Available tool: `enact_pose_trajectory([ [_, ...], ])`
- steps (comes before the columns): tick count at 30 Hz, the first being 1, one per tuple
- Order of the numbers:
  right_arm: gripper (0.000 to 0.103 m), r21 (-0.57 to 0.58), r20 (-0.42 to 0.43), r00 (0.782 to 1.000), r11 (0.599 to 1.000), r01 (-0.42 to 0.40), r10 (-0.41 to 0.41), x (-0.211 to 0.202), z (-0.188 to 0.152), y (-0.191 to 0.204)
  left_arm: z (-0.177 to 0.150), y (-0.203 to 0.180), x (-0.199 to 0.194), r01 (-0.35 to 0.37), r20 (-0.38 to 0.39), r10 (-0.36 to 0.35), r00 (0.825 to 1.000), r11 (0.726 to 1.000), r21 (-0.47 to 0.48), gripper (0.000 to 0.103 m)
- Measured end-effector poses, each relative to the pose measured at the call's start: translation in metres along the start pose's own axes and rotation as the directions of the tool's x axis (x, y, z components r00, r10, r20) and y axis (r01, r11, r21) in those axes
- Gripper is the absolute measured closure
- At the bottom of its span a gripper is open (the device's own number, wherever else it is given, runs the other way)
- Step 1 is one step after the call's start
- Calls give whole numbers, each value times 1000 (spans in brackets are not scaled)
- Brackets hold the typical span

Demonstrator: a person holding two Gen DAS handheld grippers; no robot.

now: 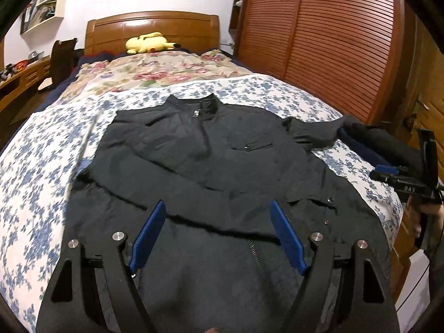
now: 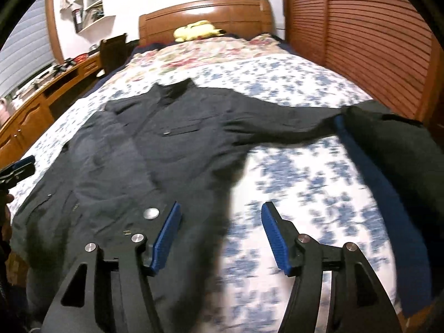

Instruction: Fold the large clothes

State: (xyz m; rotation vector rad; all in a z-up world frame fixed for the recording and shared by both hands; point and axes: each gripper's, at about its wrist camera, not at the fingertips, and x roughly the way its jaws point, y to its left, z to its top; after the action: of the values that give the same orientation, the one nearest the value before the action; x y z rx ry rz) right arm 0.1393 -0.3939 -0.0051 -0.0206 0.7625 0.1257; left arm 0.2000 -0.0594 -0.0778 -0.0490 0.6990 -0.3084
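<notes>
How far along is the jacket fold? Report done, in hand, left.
Done: the black jacket lies flat, front up, on the bed, with one sleeve already across its chest.
In hand: nothing; the left gripper and right gripper are both open and empty above it.
Left: the other sleeve lies stretched out sideways, and the body is unfolded.

jacket [image 1: 211, 155] on bed [image 1: 36, 149] — collar toward headboard [image 1: 152, 27] | plush toy [image 1: 147, 42] behind (at headboard)
</notes>
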Motion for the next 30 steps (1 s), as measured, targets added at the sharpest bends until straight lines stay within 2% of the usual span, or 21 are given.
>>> enact_pose_trajectory([
  [8, 40, 18, 22, 996, 996, 87, -88, -7, 28, -36, 13, -16, 10, 33, 20, -34, 999, 999, 28, 22],
  [18, 40, 58, 44, 987, 987, 149, -152, 4, 88, -81, 23, -19, 23, 40, 19, -40, 999, 999, 34, 21],
  [25, 40, 98, -17, 994, 990, 106, -105, 61, 107, -78, 22, -15, 34, 34, -1, -34, 999, 999, 24, 21],
  [30, 40, 137, -84, 992, 985, 106, -95, 109, 113, -75, 16, -6, 39, 21, -20, -21, 1000, 1000, 10, 21],
])
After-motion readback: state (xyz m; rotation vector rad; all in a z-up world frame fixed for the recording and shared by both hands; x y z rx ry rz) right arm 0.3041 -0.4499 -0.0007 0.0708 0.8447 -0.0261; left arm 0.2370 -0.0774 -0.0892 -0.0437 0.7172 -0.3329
